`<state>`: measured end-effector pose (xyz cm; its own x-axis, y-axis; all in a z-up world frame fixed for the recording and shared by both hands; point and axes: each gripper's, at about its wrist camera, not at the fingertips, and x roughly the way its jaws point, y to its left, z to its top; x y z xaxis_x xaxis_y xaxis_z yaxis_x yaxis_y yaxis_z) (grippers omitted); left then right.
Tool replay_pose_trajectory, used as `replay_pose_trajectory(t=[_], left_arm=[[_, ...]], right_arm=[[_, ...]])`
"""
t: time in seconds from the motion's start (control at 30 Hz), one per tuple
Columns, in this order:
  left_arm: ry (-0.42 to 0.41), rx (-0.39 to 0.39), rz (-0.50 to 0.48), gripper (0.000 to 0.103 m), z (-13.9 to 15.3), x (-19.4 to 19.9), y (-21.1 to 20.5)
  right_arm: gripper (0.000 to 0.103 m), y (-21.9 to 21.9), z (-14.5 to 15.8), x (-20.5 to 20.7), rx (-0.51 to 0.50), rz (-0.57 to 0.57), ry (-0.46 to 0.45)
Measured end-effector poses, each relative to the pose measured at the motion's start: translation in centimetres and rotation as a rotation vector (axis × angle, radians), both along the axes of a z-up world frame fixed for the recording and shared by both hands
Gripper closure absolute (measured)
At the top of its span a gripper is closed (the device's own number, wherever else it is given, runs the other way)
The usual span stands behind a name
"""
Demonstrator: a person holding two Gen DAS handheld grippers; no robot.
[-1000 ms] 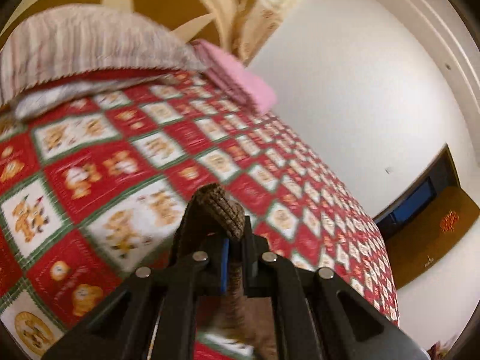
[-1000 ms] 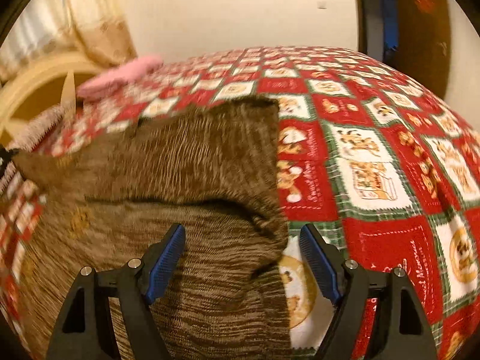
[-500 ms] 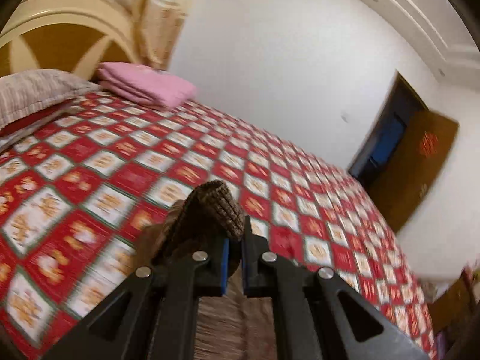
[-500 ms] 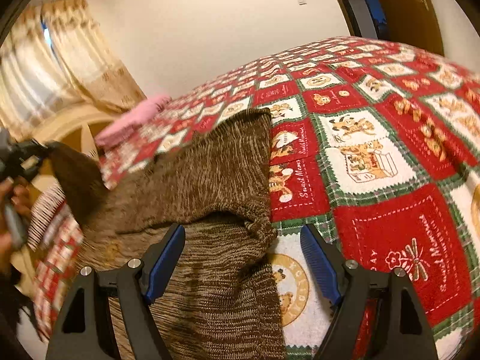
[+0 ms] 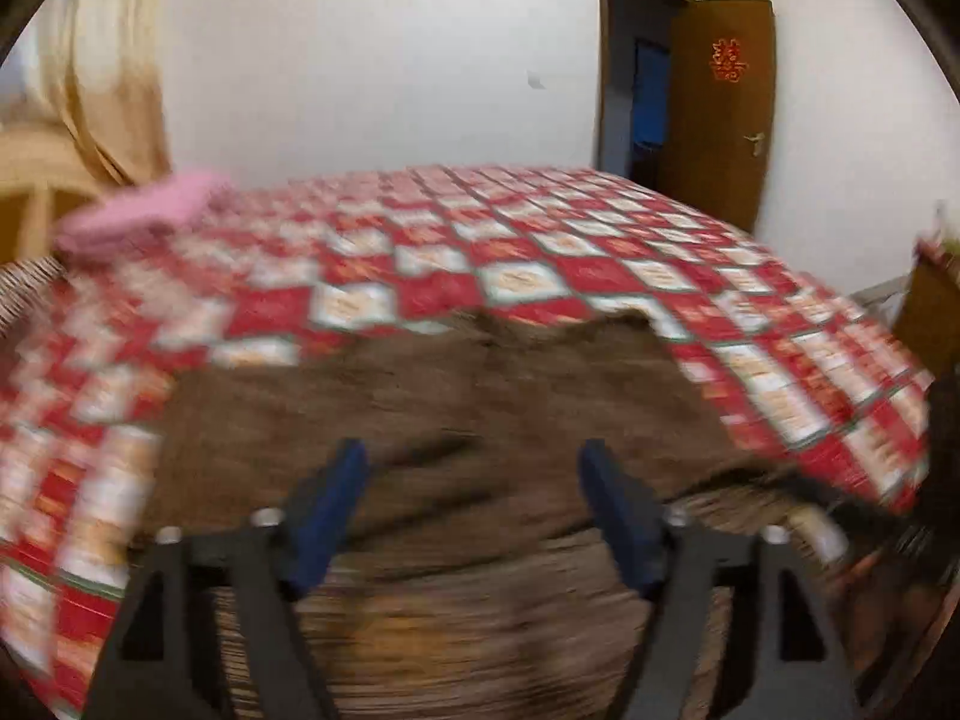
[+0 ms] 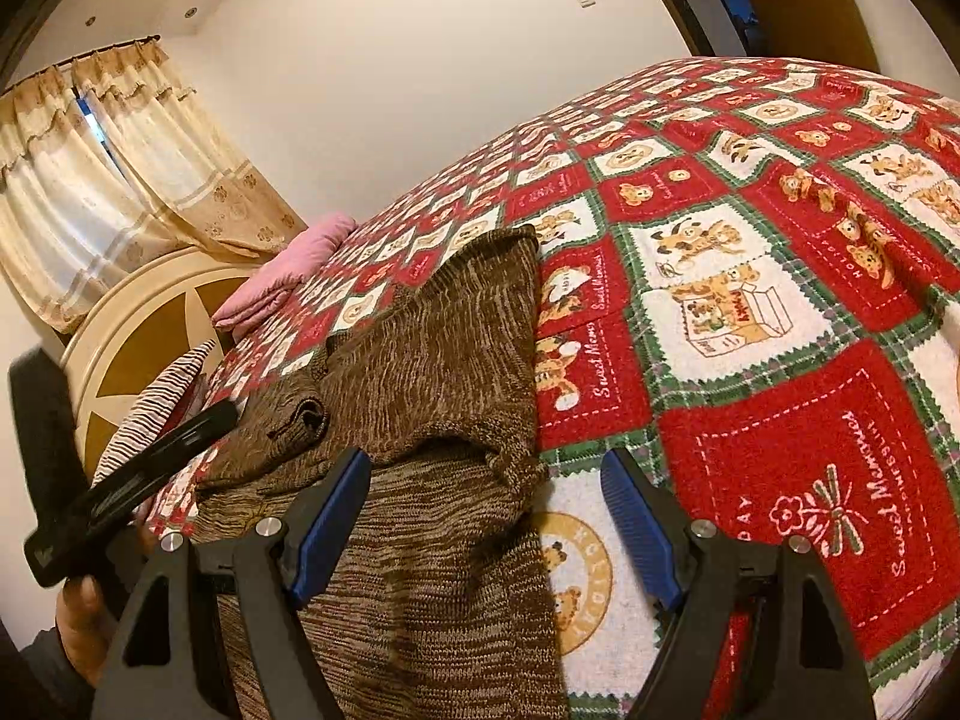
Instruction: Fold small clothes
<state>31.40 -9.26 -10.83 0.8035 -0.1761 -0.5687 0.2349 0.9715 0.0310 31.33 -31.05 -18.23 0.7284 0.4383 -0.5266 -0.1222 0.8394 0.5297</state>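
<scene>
A red-and-white patchwork bedspread [image 6: 750,312] is covering the whole bed, running out ahead of both claws. On it a brown knit sweater [image 6: 432,360] is lying spread out — one sleeve folded across its body — reaching from under the right gripper [image 6: 486,522] to well ahead of it. That claw is standing spread above the knit, pinching nothing. The left gripper [image 5: 474,516] has just been opening; its jaws are gaping over the sweater [image 5: 480,396], nothing between them. A folded pink cloth [image 6: 282,276] is sitting far ahead to the left.
</scene>
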Motion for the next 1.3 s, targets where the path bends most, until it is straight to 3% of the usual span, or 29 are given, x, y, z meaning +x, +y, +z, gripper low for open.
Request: replay_pose_trajectory(t=[0.07,0.13,0.2,0.33,0.47,0.53,0.63,0.8,0.9,0.97,1.1,1.13,1.23,1.3], left_arm=[[-0.052,0.134,0.111,0.014,0.0,0.3,3.4],[-0.046,0.266,0.254,0.013,-0.5,1.8,7.3],[-0.023,0.286,0.342,0.010,-0.9,2.9,10.5],[0.098,0.199,0.460,0.009,-2.9,4.8,16.2],[0.222,0.119,0.444,0.009,-5.3,5.6,17.6],[0.231,0.095,0.435,0.005,-5.7,5.6,17.4],[0.252,0.040,0.431,0.004,-6.5,5.8,17.4],[0.257,-0.027,0.432,0.002,-6.9,6.0,18.0],[0.249,-0.030,0.432,0.001,-7.0,5.9,18.0],[0.250,-0.035,0.432,0.001,-7.1,6.0,18.1],[0.246,-0.043,0.433,0.000,-7.2,5.9,18.2],[0.245,-0.042,0.434,0.000,-7.2,5.9,18.1],[0.245,-0.042,0.437,0.000,-7.2,5.9,18.2],[0.245,-0.044,0.436,0.000,-7.2,5.9,18.2]], right_arm=[[0.023,-0.1,0.0,0.0,0.002,0.001,-0.002],[0.023,-0.1,0.0,-0.1,-0.001,0.002,-0.001],[0.023,0.1,0.1,0.0,-0.023,0.002,0.007],[0.023,2.9,1.6,0.8,-0.184,0.042,0.036],[0.024,7.4,4.5,2.0,-0.224,0.135,0.012],[0.025,10.6,5.5,3.3,-0.262,0.203,0.005],[0.029,16.1,5.5,5.8,-0.400,0.282,0.004],[0.029,23.5,3.5,9.9,-0.521,0.344,0.041],[0.029,27.4,1.7,11.6,-0.654,0.358,0.053],[0.029,27.5,1.0,13.0,-0.715,0.315,0.069],[0.029,19.2,1.8,16.0,-0.660,-0.111,0.160],[0.029,17.6,2.1,16.1,-0.646,-0.158,0.170],[0.029,15.2,3.0,15.2,-0.596,-0.122,0.157],[0.029,15.4,3.9,13.6,-0.523,-0.016,0.116]])
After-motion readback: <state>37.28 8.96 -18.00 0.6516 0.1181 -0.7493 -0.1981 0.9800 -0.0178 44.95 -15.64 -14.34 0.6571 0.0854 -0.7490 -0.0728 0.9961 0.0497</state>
